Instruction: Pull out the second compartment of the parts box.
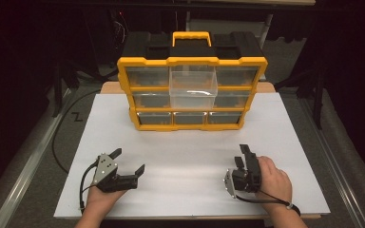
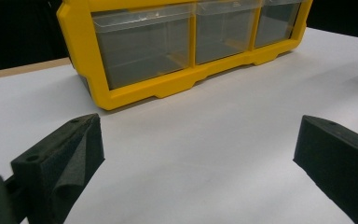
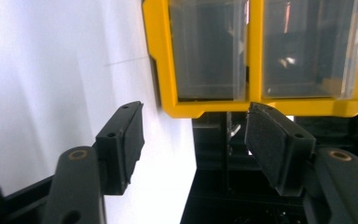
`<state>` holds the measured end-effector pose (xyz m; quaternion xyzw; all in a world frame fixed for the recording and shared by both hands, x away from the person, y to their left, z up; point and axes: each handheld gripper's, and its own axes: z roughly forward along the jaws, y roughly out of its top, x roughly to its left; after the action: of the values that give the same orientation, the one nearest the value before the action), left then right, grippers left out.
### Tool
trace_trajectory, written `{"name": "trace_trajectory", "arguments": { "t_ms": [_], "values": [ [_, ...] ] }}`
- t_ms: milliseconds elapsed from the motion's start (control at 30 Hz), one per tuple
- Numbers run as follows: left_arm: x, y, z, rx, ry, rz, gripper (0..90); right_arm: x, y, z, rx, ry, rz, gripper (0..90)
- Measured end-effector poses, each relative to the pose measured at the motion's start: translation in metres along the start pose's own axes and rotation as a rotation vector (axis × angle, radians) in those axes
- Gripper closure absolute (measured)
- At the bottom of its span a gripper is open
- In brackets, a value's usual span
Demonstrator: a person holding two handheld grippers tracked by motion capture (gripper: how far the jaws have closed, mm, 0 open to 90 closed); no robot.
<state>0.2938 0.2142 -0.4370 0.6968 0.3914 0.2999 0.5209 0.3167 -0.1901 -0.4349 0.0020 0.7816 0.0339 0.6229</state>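
High view: yellow organiser (image 1: 192,93) with clear drawers stands upright at upper centre of the frame, on the far part of the white surface (image 1: 190,166); black case with yellow handle (image 1: 191,38) behind it. Middle drawer (image 1: 193,86) of the top row pulled out toward the camera, looks empty. Left hand-held gripper (image 1: 129,160) at lower left, jaws spread wide, nothing between them, held in the left hand (image 1: 100,197). Right hand-held gripper (image 1: 244,156) at lower right, turned on its side, held in the right hand (image 1: 273,183); its opening is hard to read from here. Both well apart from the organiser. Left gripper view: jaws at the bottom corners, far apart, bare surface between; organiser's bottom row of drawers across the top of the frame. Right gripper view: picture rolled sideways, surface at left, organiser at upper right; jaws moderately parted, holding nothing, dark space below the organiser's edge.
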Motion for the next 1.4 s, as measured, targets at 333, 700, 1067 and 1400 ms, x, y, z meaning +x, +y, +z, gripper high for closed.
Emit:
{"name": "trace_trajectory", "arguments": {
  "t_ms": [333, 700, 1067, 1400],
  "values": [
    [0.0, -0.001, -0.004, -0.006, -0.001, -0.008, 2.1, 0.002, 0.001, 0.002, 0.001, 0.033, -0.044, 22.2],
    [0.0, -0.001, -0.002, 0.006, 0.003, -0.008, 2.1, 0.001, -0.006, 0.001, 0.027, 0.027, -0.017, 0.9],
    [0.002, -0.002, -0.001, 0.01, 0.015, -0.022, 2.1, -0.001, -0.007, 0.0, 0.024, 0.033, 0.025, 0.9],
    [0.003, -0.002, 0.0, 0.013, 0.027, -0.023, 2.1, -0.004, -0.015, 0.002, 0.017, 0.089, 0.258, 0.9]
  ]
}}
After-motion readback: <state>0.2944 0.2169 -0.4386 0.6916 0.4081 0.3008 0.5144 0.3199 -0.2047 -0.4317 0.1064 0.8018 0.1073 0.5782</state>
